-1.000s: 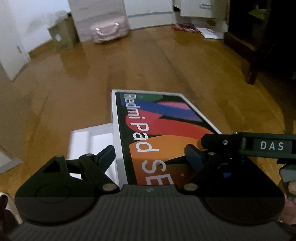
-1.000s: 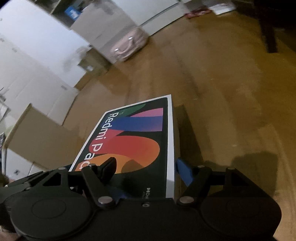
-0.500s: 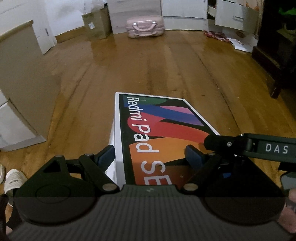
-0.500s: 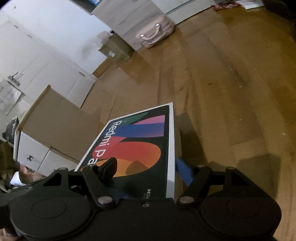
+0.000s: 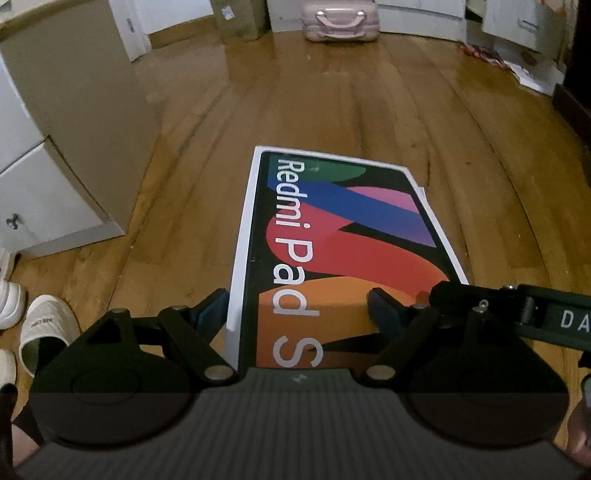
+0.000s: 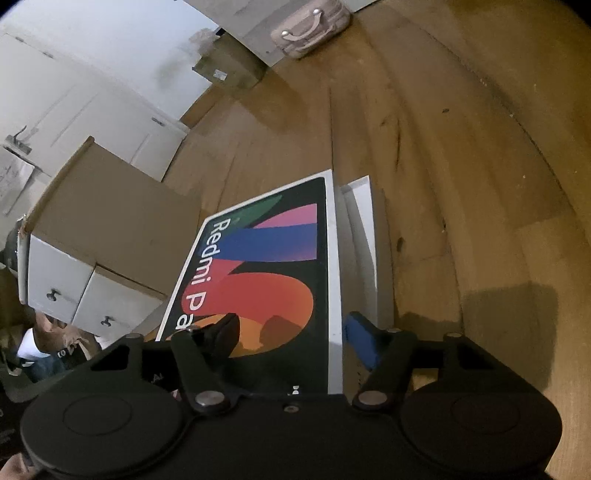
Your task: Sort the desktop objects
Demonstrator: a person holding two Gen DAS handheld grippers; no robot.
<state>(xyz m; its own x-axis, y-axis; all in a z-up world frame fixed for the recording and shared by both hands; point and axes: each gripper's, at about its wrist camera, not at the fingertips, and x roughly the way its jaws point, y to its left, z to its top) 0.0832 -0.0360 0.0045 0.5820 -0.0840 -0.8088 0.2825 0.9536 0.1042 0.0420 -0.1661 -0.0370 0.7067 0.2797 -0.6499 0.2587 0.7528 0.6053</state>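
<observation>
A flat white box with a colourful lid printed "Redmi Pad SE" (image 5: 343,236) is held above the wooden floor. My left gripper (image 5: 295,306) grips its near left corner, one finger under the edge and one on the lid. My right gripper (image 6: 291,332) grips the near right corner of the same box (image 6: 266,273), one finger on the lid and the blue-padded finger (image 6: 360,339) at its side. A second white box part (image 6: 364,236) shows under the lid's right edge. The right gripper's arm (image 5: 517,314) crosses the left wrist view.
A white drawer cabinet with a cardboard sheet against it (image 5: 55,147) stands at the left. A pink suitcase (image 5: 340,18) and a cardboard box (image 5: 243,18) sit by the far wall. Slippers (image 5: 44,332) lie at the near left. Dark furniture (image 5: 576,92) is at the right.
Both grippers have carried the box upward and turned left; the cabinet and slippers have come into view. The white part under the lid has shifted from the left side to the right.
</observation>
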